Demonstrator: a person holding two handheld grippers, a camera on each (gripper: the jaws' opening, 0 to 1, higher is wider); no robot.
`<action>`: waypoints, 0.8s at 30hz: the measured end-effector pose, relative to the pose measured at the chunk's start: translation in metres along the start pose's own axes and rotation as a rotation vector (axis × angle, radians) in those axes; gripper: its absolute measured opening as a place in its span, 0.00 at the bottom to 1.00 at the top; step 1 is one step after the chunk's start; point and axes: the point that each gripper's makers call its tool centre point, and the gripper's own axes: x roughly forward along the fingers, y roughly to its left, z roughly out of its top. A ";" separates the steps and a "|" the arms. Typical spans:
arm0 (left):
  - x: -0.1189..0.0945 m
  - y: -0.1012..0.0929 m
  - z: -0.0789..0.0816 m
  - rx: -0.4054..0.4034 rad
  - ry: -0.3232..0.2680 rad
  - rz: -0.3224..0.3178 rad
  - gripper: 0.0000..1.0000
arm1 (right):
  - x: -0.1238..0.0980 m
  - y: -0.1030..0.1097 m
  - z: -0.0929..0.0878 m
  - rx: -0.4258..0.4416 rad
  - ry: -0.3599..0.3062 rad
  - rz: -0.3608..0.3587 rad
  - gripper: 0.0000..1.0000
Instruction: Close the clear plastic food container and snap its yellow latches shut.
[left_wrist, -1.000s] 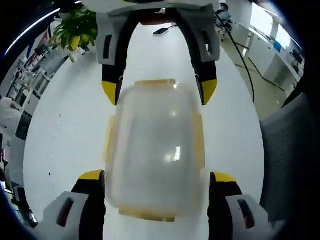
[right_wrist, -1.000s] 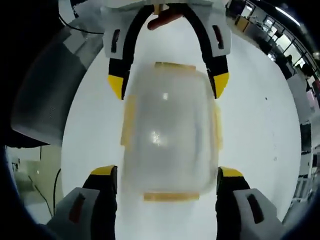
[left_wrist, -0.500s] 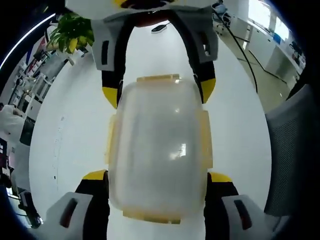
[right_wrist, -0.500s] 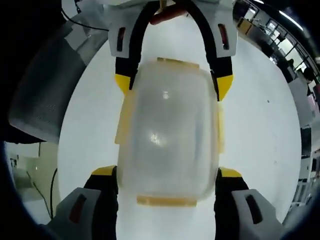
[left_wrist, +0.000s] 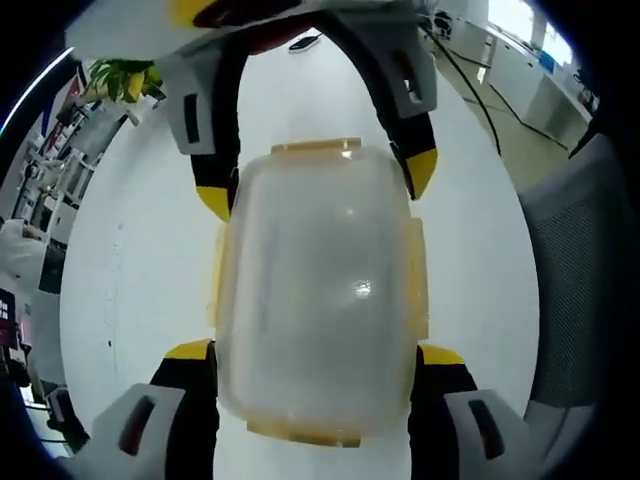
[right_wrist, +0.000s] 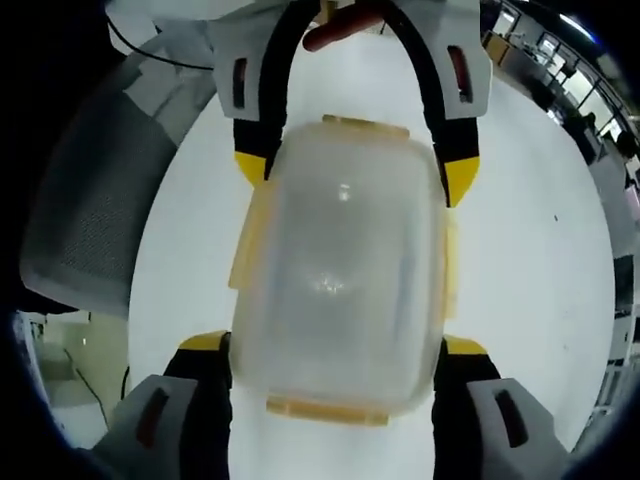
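In the left gripper view, the clear container (left_wrist: 315, 300) is seen on the white desk (left_wrist: 130, 280), between the yellow-tipped jaws of the left hand-held gripper (left_wrist: 315, 365). The jaws are spread wide, one on each long side of the near end, close against the walls; whether they press on them cannot be told. The other hand-held gripper (left_wrist: 315, 185) straddles the far end. The yellow latches (left_wrist: 415, 280) stand out from the sides, so they are judged not yet snapped. If one side is pressed alone, the container may slide or tip on the smooth desk, or the lid may be seated crooked. No writing is legible.

In the right gripper view, the container (right_wrist: 340, 280) lies between the wide-spread jaws of the right hand-held gripper (right_wrist: 335, 365), the lid in place, with a side latch (right_wrist: 245, 265) flared out. A jaw tip could slip off a latch. No label can be read.
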 end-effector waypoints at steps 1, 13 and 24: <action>-0.001 -0.001 -0.003 0.001 0.001 0.001 0.75 | 0.001 0.000 0.002 0.000 -0.001 0.001 0.82; -0.013 -0.002 -0.042 -0.060 0.028 0.030 0.75 | 0.016 -0.004 0.040 -0.049 -0.011 0.015 0.83; -0.021 0.009 -0.077 -0.111 0.059 0.049 0.76 | 0.026 -0.025 0.072 -0.095 -0.007 0.001 0.82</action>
